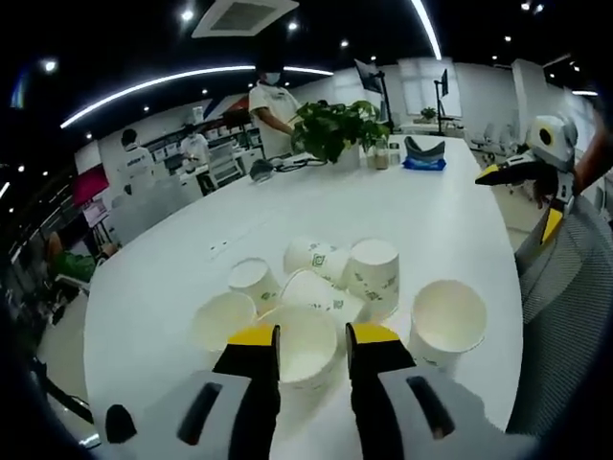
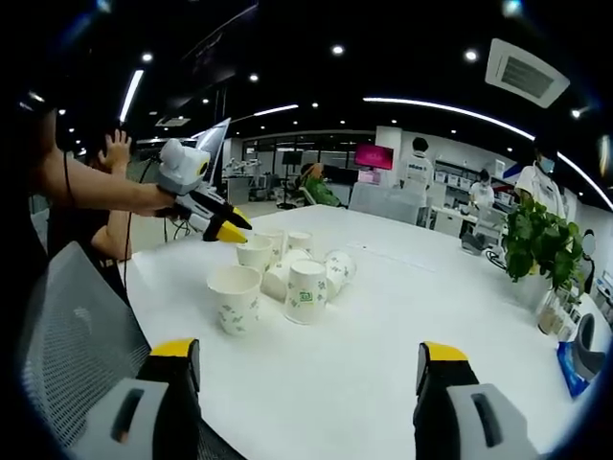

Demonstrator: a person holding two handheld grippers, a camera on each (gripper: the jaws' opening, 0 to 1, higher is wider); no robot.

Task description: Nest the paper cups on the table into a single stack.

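The left gripper (image 1: 312, 347) hung low over the table (image 1: 450, 220), its two black, yellow-tipped jaws a little apart with the rim of a cup (image 1: 308, 347) between them; whether they pressed on the paper could not be told. That cup was white, thin-walled and round, its mouth open toward the camera. Just beside it on one side stood another open cup (image 1: 223, 318), and on the other a larger-looking upright cup (image 1: 446, 322) with small green marks on its wall. Behind these lay the rest of the cluster: a cup on its side (image 1: 322, 295), an upturned cup (image 1: 373, 276) with a green logo, a tilted one (image 1: 253, 281) and one more at the back (image 1: 308, 256). All sat close together, several touching, on the smooth white tabletop.

In the right gripper view, the right gripper (image 2: 308, 366) was held well back from the cups, its jaws spread wide with bare table between them. The same cluster (image 2: 285, 271) showed farther off near the table's edge, with the left gripper's yellow tips pointing down at it from a person's hand (image 2: 163, 198). A grey mesh chair back (image 2: 67, 335) stood at the table's near edge.

Farther along the table were a leafy green potted plant (image 1: 337, 129) and a blue object (image 1: 424, 159). People in white shirts (image 1: 273, 107) stood beyond, by desks.
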